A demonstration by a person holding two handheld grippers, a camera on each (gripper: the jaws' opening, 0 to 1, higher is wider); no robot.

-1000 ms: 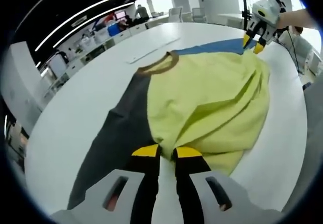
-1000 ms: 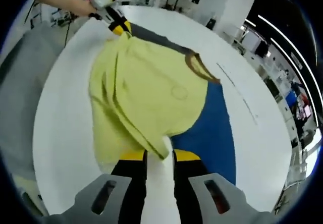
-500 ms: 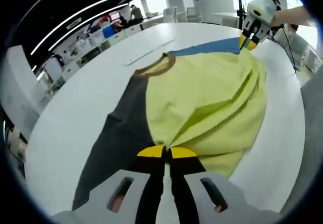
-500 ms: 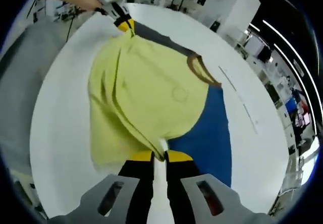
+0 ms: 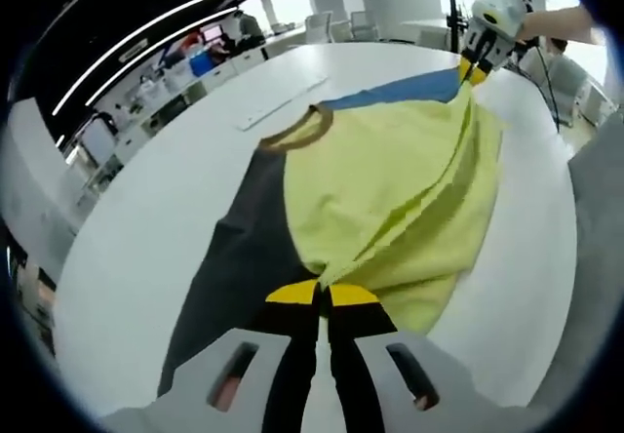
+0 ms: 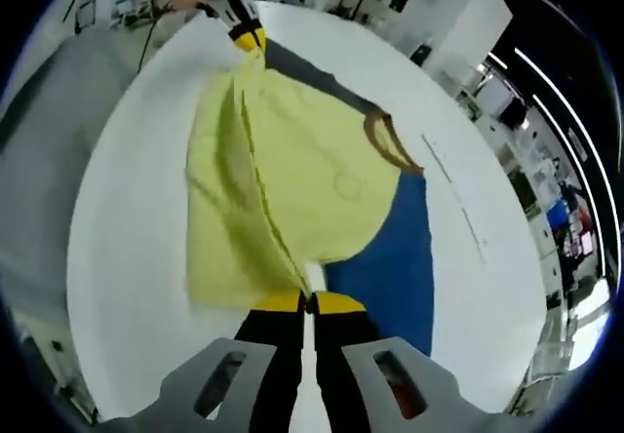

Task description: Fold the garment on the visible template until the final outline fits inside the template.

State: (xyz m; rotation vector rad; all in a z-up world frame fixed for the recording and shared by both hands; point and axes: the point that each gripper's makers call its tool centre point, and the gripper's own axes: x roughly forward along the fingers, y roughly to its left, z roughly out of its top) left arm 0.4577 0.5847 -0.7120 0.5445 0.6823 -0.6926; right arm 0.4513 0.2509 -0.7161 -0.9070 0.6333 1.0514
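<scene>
We find the left gripper [image 5: 322, 294] and right gripper [image 6: 310, 302] each pinching the yellow, grey and blue fabric garment [image 5: 390, 189] on the white round table [image 5: 146, 209].

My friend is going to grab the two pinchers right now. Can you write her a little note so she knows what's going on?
Left gripper: shut on the yellow shirt at its near edge.
Right gripper: shut on the yellow shirt at the opposite edge; in the left gripper view it shows far across the table.
The shirt is pulled taut between the two grippers, partly lifted, with long creases running between them. Its brown collar lies on the table, a dark grey sleeve on one side and a blue sleeve on the other.
Done: both edges are gripped.
Left: lay the fold down, then keep folding until the shirt fits the template.
</scene>
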